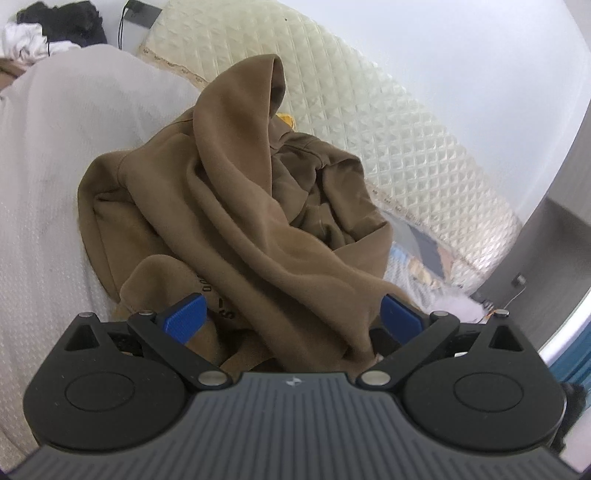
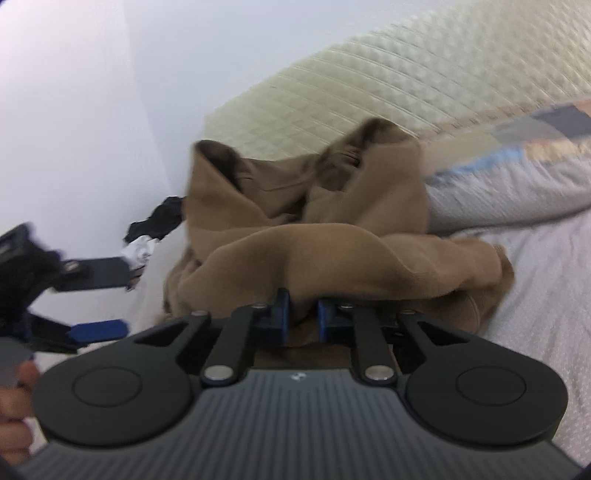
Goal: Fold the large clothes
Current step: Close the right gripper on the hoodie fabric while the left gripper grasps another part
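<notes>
A brown sweatshirt [image 1: 236,206] lies crumpled on the white bedspread [image 1: 55,155], one part raised in a peak. My left gripper [image 1: 291,317] is open, its blue pads wide apart at the near edge of the cloth, which drapes between them. My right gripper [image 2: 303,314] is shut on a fold of the brown sweatshirt [image 2: 332,251] at its near edge. The left gripper also shows in the right wrist view [image 2: 99,299], open, left of the garment.
A quilted cream headboard [image 1: 369,110] runs behind the bed. A pile of black and white clothes [image 1: 48,29] sits at the far left. A patterned pillow [image 2: 517,155] lies to the right. A grey wall panel [image 1: 554,221] stands at the right.
</notes>
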`<control>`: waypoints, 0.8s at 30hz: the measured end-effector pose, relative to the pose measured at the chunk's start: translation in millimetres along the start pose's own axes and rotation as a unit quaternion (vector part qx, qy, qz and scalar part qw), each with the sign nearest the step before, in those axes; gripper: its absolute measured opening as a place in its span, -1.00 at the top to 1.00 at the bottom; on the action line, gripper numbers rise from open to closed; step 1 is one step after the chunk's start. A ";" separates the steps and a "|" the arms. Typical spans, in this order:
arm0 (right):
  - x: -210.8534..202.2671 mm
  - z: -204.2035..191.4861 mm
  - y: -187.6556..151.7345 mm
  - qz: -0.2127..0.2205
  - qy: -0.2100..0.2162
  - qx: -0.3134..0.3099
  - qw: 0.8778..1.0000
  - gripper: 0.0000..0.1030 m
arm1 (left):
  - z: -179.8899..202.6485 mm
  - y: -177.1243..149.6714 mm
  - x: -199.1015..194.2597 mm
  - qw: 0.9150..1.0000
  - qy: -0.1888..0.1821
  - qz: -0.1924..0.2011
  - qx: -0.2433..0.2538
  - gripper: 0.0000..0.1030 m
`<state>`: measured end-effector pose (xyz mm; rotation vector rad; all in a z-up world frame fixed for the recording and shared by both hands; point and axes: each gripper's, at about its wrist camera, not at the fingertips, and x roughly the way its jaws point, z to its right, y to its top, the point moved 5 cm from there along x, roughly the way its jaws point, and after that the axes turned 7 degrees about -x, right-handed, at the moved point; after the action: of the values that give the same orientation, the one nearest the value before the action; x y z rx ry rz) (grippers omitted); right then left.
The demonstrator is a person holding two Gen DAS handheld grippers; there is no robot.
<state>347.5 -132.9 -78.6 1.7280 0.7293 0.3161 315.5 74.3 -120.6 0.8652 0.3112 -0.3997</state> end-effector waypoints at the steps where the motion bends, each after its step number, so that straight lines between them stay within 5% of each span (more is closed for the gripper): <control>1: -3.1 -8.0 1.5 0.001 0.011 -0.008 1.000 0.67 | -2.0 0.8 -3.1 1.000 -0.005 0.001 -0.005 -0.97; 6: -15.2 -59.1 2.1 -0.010 0.078 -0.055 0.995 0.68 | -10.7 10.0 -17.1 0.999 -0.028 0.005 -0.031 -0.97; 11: -19.1 -97.6 -14.7 -0.040 0.125 -0.094 0.987 0.68 | -22.4 18.5 -23.6 0.999 0.001 0.002 -0.047 -0.97; 24: -5.6 -108.6 -23.3 -0.103 0.128 -0.088 0.982 0.66 | -32.4 11.6 0.1 0.997 0.048 -0.050 -0.035 -0.97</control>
<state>274.9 -49.2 -68.3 1.4451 1.0289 0.4512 317.6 106.4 -132.8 0.8033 0.4561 -0.4382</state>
